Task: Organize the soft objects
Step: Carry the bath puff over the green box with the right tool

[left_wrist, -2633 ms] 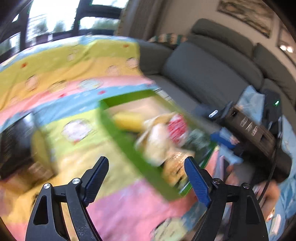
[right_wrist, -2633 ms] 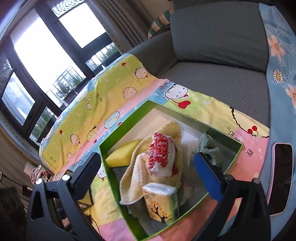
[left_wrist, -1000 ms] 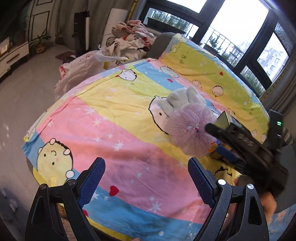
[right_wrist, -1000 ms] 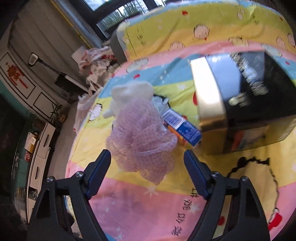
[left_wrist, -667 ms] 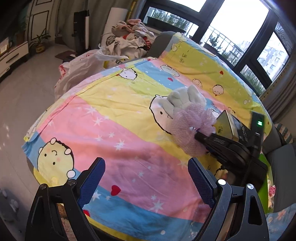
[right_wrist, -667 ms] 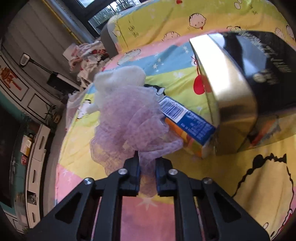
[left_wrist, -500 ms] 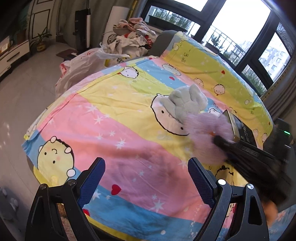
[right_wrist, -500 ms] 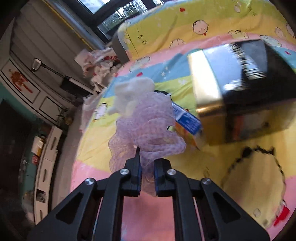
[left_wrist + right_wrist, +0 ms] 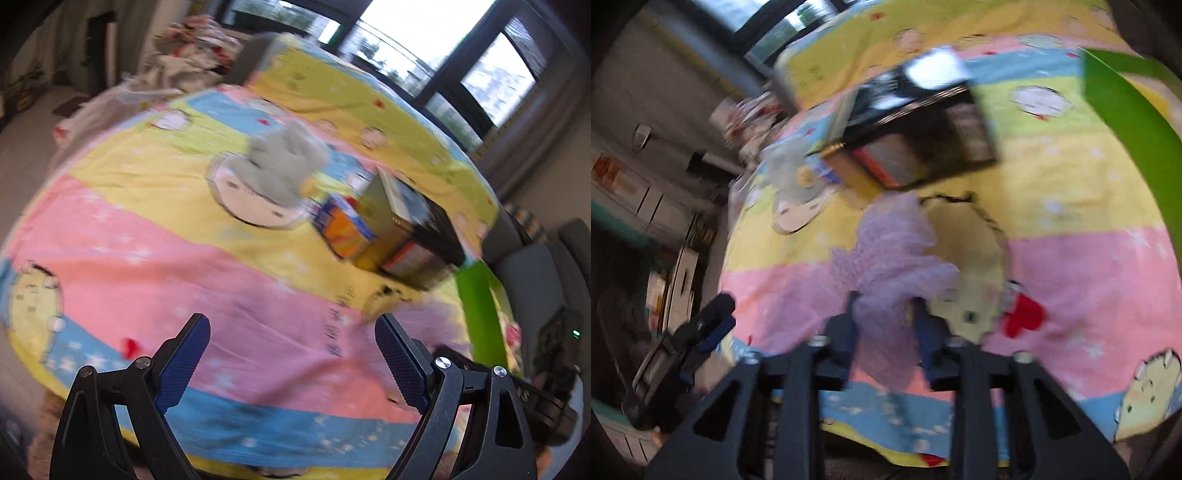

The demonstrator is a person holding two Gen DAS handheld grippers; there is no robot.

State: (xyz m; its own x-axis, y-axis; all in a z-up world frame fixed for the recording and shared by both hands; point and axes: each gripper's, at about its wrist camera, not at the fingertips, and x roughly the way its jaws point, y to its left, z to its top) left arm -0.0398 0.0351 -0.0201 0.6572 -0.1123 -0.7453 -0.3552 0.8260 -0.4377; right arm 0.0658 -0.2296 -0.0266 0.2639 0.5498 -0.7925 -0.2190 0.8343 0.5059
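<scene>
1. Risk: right gripper (image 9: 884,332) jaws are opening w/ the purple mesh pouf (image 9: 894,251) between them, above the cartoon blanket (image 9: 1071,266) and short of the green box (image 9: 1126,110); it could drop outside.
2. Right: part-open, pouf loosely between pads. Left gripper (image 9: 291,358): wide, empty. Grey plush (image 9: 284,162) lies far off near the orange carton (image 9: 343,229).
</scene>
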